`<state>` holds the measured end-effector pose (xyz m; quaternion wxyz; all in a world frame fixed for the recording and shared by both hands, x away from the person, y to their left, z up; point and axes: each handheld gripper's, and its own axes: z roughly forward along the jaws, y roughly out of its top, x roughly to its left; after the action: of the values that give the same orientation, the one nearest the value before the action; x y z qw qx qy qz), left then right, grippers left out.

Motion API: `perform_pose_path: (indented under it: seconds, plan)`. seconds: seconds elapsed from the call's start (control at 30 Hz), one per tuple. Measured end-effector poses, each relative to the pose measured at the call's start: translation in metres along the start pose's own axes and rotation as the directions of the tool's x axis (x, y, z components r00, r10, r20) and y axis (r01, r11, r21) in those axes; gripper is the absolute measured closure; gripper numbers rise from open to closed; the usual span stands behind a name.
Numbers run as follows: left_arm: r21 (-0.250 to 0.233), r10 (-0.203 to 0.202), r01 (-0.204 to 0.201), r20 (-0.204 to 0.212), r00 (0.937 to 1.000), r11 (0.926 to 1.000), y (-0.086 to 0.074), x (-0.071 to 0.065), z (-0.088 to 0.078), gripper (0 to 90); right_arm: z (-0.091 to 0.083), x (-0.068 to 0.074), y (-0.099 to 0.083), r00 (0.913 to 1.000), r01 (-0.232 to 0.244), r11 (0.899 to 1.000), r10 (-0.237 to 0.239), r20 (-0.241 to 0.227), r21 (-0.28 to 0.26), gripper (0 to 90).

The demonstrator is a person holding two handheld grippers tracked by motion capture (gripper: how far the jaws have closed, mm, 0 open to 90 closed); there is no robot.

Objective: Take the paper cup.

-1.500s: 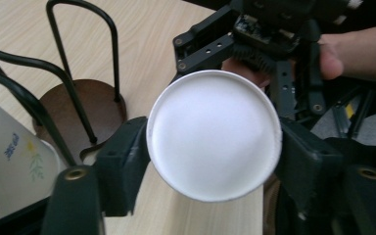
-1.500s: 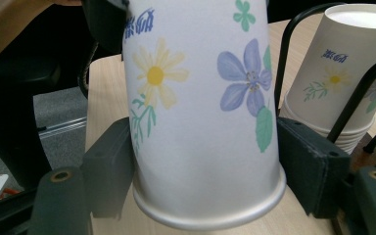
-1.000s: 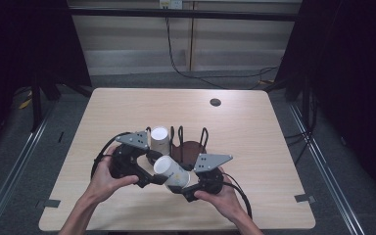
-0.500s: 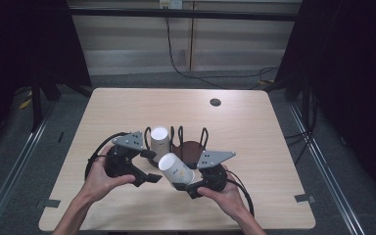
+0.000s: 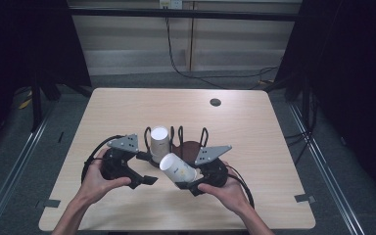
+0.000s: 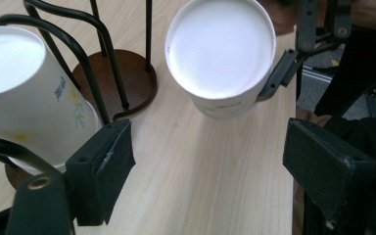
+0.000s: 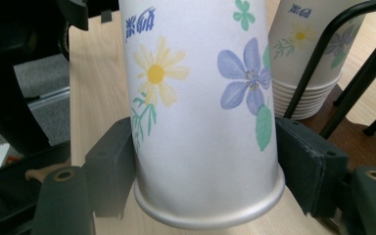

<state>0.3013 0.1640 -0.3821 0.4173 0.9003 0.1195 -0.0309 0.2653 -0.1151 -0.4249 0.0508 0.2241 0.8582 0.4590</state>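
While my right hand-held gripper point(image 7: 200, 161) pinches the paper cup point(image 7: 200, 98) at lower centre, my left hand-held gripper point(image 6: 205, 161), jaws spread after just opening, must next clamp its base.

Left black two-jaw gripper point(image 5: 144, 180): held in the left hand point(image 5: 94, 178) low over the table, jaws set wide apart with nothing between the pads, having just been opening.

Right black two-jaw gripper point(image 5: 183, 185): held in the right hand point(image 5: 225, 190), pads pressed on both sides of a white flower-printed paper cup point(image 5: 177, 169), tilted toward the left gripper.
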Motion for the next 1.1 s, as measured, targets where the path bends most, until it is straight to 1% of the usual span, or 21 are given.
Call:
perform_pose_path:
  seconds: [0.07, 0.13, 0.23, 0.3, 0.37, 0.43, 0.47, 0.5, 0.53, 0.57, 0.63, 0.7, 0.77, 0.8, 0.83, 0.9, 0.93, 1.0, 1.03, 1.1]
  plan:
    - [0.002, -0.001, 0.001, 0.003, 1.0, 1.0, 0.0, 0.001, 0.0, 19.1, 0.0, -0.002, 0.002, 0.9999, -0.009, 1.0, 0.009, -0.008, 0.028, 28.3]
    - [0.01, -0.009, 0.009, 0.004, 0.9999, 0.9999, 0.0, 0.001, 0.001, 18.6, -0.001, -0.005, 0.003, 0.9998, -0.019, 0.998, 0.019, 0.0, 0.064, 28.2]
    - [0.02, 0.0, 0.0, 0.009, 1.0, 0.9998, 0.0, 0.001, 0.004, 18.0, -0.002, -0.006, 0.006, 1.0, 0.003, 0.993, -0.004, 0.005, 0.114, 28.2]
    - [0.019, -0.007, 0.007, 0.009, 0.9999, 0.9998, 0.0, 0.0, 0.005, 18.0, -0.004, -0.006, 0.008, 1.0, 0.004, 0.992, -0.004, -0.001, 0.127, 28.3]
    - [0.028, -0.005, 0.005, 0.004, 1.0, 0.9996, 0.0, 0.0, 0.007, 17.6, -0.005, -0.007, 0.01, 0.9999, 0.014, 0.99, -0.012, -0.009, 0.143, 28.3]
    - [0.044, 0.007, -0.007, 0.0, 1.0, 0.999, 0.0, -0.001, 0.009, 17.2, -0.005, -0.006, 0.012, 0.9997, 0.017, 0.987, -0.014, -0.017, 0.161, 28.3]
    - [0.043, 0.001, -0.001, -0.003, 1.0, 0.9991, 0.0, -0.001, 0.01, 17.0, -0.005, -0.006, 0.013, 0.9996, 0.022, 0.985, -0.019, -0.02, 0.171, 28.3]
    - [0.05, 0.009, -0.009, -0.002, 1.0, 0.9987, 0.0, -0.001, 0.011, 16.6, -0.004, -0.007, 0.013, 0.9994, 0.029, 0.984, -0.025, -0.025, 0.176, 28.3]
    - [0.048, 0.003, -0.003, -0.003, 1.0, 0.9989, 0.0, -0.002, 0.013, 16.4, -0.004, -0.006, 0.014, 0.9993, 0.026, 0.982, -0.021, -0.031, 0.185, 28.3]
    - [0.051, 0.008, -0.008, -0.002, 1.0, 0.9986, 0.0, -0.001, 0.014, 16.4, -0.003, -0.006, 0.014, 0.9991, 0.034, 0.981, -0.028, -0.033, 0.19, 28.3]
    - [0.052, 0.005, -0.005, -0.001, 1.0, 0.9987, -0.001, -0.002, 0.016, 16.4, -0.002, -0.006, 0.014, 0.9986, 0.04, 0.976, -0.032, -0.042, 0.216, 28.3]
    - [0.063, 0.009, -0.009, 0.003, 1.0, 0.9979, -0.002, -0.003, 0.02, 16.7, -0.001, -0.006, 0.015, 0.998, 0.052, 0.969, -0.042, -0.046, 0.242, 28.3]
    - [0.075, 0.014, -0.015, 0.011, 0.9998, 0.9971, -0.002, -0.004, 0.023, 17.7, 0.0, -0.006, 0.015, 0.9973, 0.055, 0.965, -0.041, -0.061, 0.255, 28.0]
    - [0.079, 0.015, -0.016, 0.014, 0.9998, 0.9968, -0.002, -0.004, 0.025, 17.7, 0.0, -0.006, 0.016, 0.9973, 0.058, 0.963, -0.045, -0.057, 0.264, 28.0]
    - [0.085, 0.019, -0.02, 0.012, 0.9997, 0.9962, -0.002, -0.004, 0.026, 17.9, 0.0, -0.005, 0.016, 0.9974, 0.06, 0.963, -0.047, -0.054, 0.264, 28.0]
    - [0.095, 0.024, -0.025, 0.014, 0.9996, 0.9952, -0.002, -0.006, 0.028, 20.0, 0.001, -0.005, 0.015, 0.9969, 0.065, 0.959, -0.05, -0.061, 0.274, 28.0]
    - [0.098, 0.027, -0.028, 0.013, 0.9996, 0.9948, -0.003, -0.007, 0.03, 21.0, 0.001, -0.005, 0.015, 0.9967, 0.068, 0.956, -0.053, -0.061, 0.285, 28.0]
    - [0.105, 0.034, -0.036, 0.014, 0.9993, 0.9938, -0.003, -0.007, 0.032, 20.9, 0.004, -0.004, 0.015, 0.9951, 0.087, 0.946, -0.068, -0.071, 0.311, 28.0]
    - [0.108, 0.039, -0.04, 0.014, 0.9992, 0.9933, -0.003, -0.007, 0.032, 21.1, 0.005, -0.003, 0.015, 0.994, 0.1, 0.937, -0.079, -0.075, 0.335, 28.0]
    - [0.117, 0.033, -0.035, 0.019, 0.9993, 0.9925, -0.003, -0.007, 0.033, 20.9, 0.006, -0.002, 0.015, 0.9939, 0.103, 0.932, -0.081, -0.075, 0.347, 28.0]
